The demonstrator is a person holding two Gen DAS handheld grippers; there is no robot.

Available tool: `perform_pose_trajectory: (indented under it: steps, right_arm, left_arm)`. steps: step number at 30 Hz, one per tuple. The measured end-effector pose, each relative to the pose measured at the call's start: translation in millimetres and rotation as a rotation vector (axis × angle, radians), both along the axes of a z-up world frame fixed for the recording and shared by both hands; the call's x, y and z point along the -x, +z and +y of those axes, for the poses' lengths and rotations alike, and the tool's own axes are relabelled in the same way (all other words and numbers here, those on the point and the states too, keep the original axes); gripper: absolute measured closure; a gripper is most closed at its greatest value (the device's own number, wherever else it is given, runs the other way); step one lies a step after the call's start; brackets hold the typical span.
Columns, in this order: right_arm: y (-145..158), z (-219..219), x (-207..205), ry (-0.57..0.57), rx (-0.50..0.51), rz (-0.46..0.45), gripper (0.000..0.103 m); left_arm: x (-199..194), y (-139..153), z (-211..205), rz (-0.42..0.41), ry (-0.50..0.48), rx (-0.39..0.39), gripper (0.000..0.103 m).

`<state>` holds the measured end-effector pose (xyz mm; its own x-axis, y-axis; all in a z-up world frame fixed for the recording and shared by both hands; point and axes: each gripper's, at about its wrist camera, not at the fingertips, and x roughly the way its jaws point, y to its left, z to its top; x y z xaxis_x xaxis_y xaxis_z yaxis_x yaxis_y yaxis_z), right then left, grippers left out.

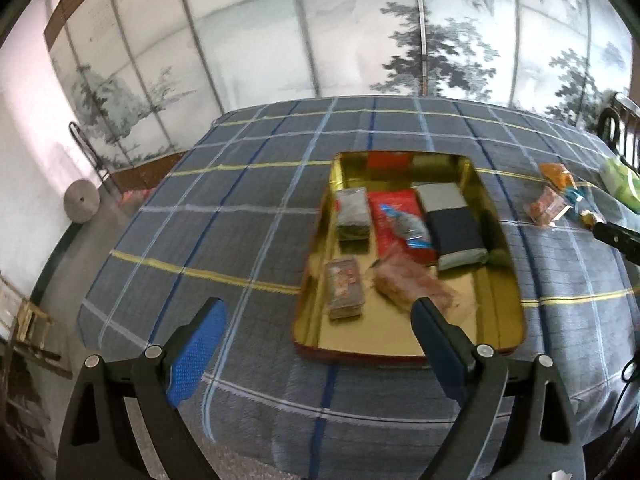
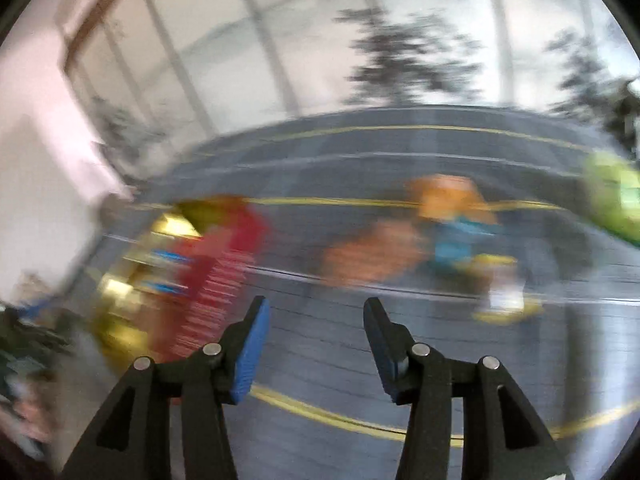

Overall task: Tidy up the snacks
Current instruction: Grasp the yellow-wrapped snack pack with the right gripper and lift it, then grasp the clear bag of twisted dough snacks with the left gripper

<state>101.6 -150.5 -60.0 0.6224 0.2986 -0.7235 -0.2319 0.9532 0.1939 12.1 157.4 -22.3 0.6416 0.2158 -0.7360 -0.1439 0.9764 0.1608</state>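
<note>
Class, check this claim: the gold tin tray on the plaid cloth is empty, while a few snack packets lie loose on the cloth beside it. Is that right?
Not quite. The gold tin tray is not empty: the left wrist view shows several snack packets in it, among them a red packet. The rest stands: loose packets lie on the plaid cloth beside it.

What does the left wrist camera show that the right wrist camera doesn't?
Only the left wrist view shows the packets inside the gold tin sharply: a red packet and a grey-and-navy packet. It also shows the wide-open left claw.

Only the right wrist view shows the right claw, open and empty.

Both show the plaid cloth, the tin, and loose snacks beside it, including a green packet. The right view is badly blurred.
</note>
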Motion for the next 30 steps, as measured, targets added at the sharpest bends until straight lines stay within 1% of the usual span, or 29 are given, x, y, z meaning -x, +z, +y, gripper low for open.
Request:
perform_pose_trajectory:
  steps: [4, 7, 9, 14, 16, 18, 20, 21, 22, 24, 26, 28, 30]
  right_arm:
    - [-9, -57, -7, -0.097, 0.079, 0.017, 0.053]
    - [-10, -80, -21, -0.127, 0.087, 0.02, 0.053]
    - [-14, -85, -34, -0.12, 0.099, 0.027, 0.053]
    - [-24, -76, -59, -0.057, 0.143, 0.035, 0.052]
    - [-33, -72, -71, -0.03, 0.172, 0.05, 0.052]
    - [-39, -72, -75, -0.011, 0.178, 0.054, 0.052]
    - [-45, -72, -79, 0.012, 0.204, 0.061, 0.065]
    - [-45, -71, -79, 0.023, 0.229, 0.049, 0.072]
    - [-44, -73, -79, 0.036, 0.224, 0.054, 0.074]
    - [-41, -83, -76, 0.035, 0.208, 0.054, 0.078]
    - [-36, -99, -69, 0.013, 0.196, 0.032, 0.078]
    - [-31, -128, -60, -0.043, 0.176, 0.013, 0.078]
    - [-29, -155, -53, -0.103, 0.184, 0.002, 0.078]
  left_arm:
    - [-4, 1, -22, 0.006, -0.052, -0.018, 0.011]
    - [-6, 1, -39, 0.012, -0.091, -0.036, 0.011]
    - [-9, 2, -50, 0.014, -0.121, -0.051, 0.011]
    - [-22, 10, -82, 0.012, -0.223, -0.081, 0.011]
    - [-31, 14, -93, 0.015, -0.271, -0.064, 0.01]
    - [-44, 18, -108, 0.022, -0.329, -0.046, 0.008]
    - [-59, 20, -127, 0.035, -0.393, -0.04, 0.008]
    - [-67, 21, -138, 0.048, -0.44, -0.026, 0.007]
    - [-75, 20, -149, 0.066, -0.488, -0.011, 0.007]
    - [-88, 18, -167, 0.086, -0.536, -0.003, 0.007]
    - [-105, 15, -185, 0.098, -0.608, 0.012, 0.007]
    - [-120, 9, -200, 0.106, -0.64, -0.019, 0.007]
    - [-135, 0, -212, 0.118, -0.688, -0.036, 0.007]
